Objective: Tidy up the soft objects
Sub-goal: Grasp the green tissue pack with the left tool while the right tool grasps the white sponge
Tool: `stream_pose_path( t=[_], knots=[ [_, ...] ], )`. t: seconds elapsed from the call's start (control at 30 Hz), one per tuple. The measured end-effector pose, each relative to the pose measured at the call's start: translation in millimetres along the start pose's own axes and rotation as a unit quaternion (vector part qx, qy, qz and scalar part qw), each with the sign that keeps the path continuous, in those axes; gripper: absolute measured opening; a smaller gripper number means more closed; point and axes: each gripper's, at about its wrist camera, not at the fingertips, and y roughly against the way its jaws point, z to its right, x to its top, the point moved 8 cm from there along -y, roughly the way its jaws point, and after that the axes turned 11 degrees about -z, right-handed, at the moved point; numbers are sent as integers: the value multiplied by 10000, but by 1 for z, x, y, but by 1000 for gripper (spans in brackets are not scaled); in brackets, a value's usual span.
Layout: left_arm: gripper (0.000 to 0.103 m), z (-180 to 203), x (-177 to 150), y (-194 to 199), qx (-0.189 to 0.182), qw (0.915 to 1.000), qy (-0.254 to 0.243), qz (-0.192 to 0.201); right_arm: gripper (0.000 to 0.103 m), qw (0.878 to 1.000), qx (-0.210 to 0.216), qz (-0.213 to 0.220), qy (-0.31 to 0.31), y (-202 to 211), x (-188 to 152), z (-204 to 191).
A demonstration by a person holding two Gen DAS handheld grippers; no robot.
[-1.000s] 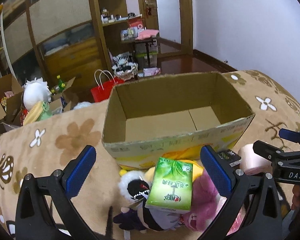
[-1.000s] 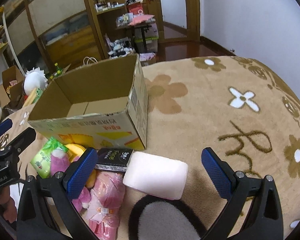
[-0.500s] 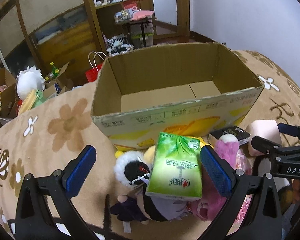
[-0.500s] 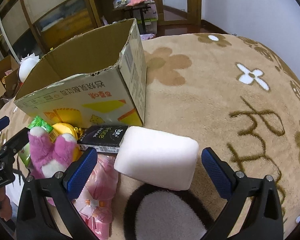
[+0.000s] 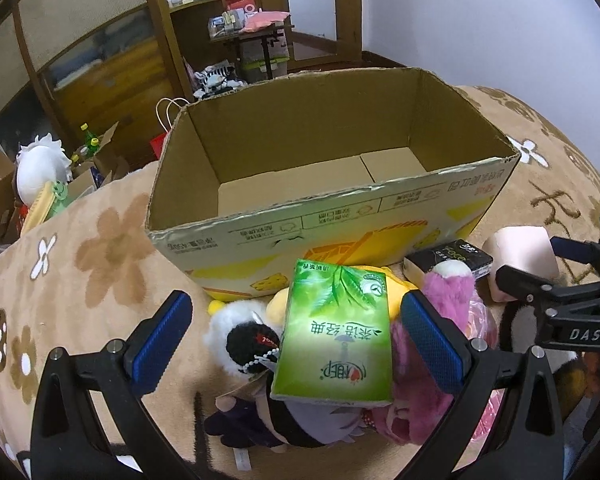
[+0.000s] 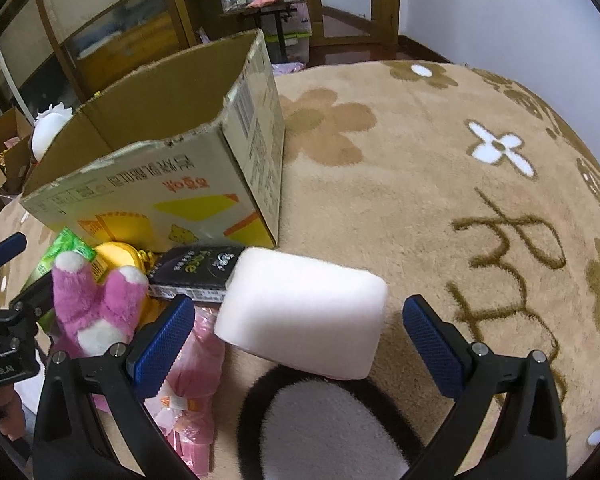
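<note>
Now spread wide, left gripper (image 5: 296, 344) over green tissue pack (image 5: 336, 332) – long axis toward cardboard box (image 5: 340, 216), atop plush pile. Likewise agape, right gripper (image 6: 296, 336) flanking white sponge (image 6: 304, 312) – lengthwise across the fingers, on blanket (image 6: 460, 184).

The green tissue pack (image 5: 334, 336) hides most of the plush toys (image 5: 252, 344) beneath it.

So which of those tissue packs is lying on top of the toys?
The green tissue pack, resting across the plush toys; the black tissue pack lies lower, against the cardboard box.
</note>
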Motion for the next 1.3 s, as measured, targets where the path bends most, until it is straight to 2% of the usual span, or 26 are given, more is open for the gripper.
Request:
stream_pose_path(
  t=[0.53,0.83,0.9,0.97,1.2,1.3],
  knots=[
    [103,-3,-4,-5,-328,9991,-19,-280,103,9995,-128,-129,239,-16,-3,-7],
    [101,-1,-2,-8,-339,9989,-184,-272,103,9994,-165,-73,285,-16,2,-6],
    [90,1,-3,-8,-424,9984,-244,-288,103,9995,-151,-60,281,-16,2,-6],
    [83,4,-4,-9,-423,9982,-285,-314,102,9995,-109,-41,288,-16,2,-7],
    [53,13,-9,-7,-469,9971,-521,-306,88,9997,-90,-30,231,-11,0,-6],
    [53,14,-11,-5,-377,9974,-562,-246,82,9997,-71,-37,221,-11,2,-4]
  ],
)
